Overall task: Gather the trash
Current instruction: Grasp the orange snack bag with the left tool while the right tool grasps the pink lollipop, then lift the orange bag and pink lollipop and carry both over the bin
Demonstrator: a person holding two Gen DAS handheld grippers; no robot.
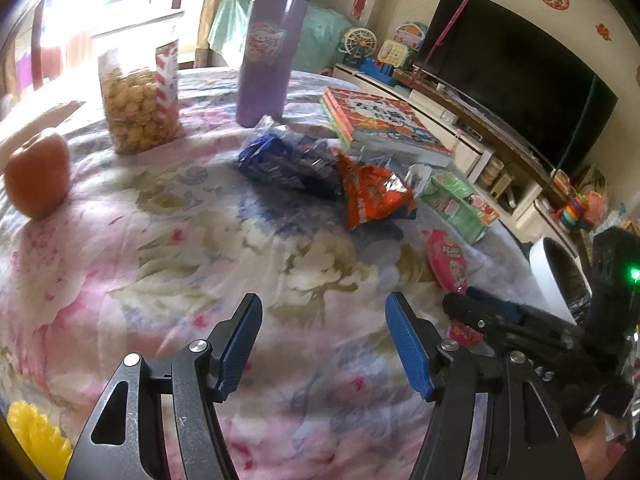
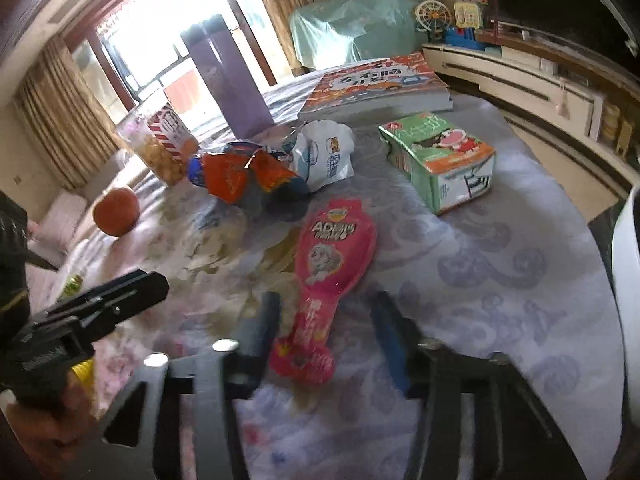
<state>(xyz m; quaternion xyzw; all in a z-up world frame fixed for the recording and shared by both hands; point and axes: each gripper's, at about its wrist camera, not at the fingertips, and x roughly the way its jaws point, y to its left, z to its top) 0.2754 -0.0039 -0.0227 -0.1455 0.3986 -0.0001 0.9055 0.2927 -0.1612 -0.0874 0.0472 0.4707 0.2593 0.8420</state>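
Near the table's right edge (image 2: 592, 280), pink wrapper (image 2: 332, 264) lies between the right gripper (image 2: 326, 332) fingers.

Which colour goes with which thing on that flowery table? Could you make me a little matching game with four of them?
Things:
1. tall flask
2. crumpled snack bag
3. drink carton
4. flat pouch lying between the right gripper fingers

Colours:
A. green
B. pink
C. purple
D. orange

Pairs: 1-C, 2-D, 3-A, 4-B
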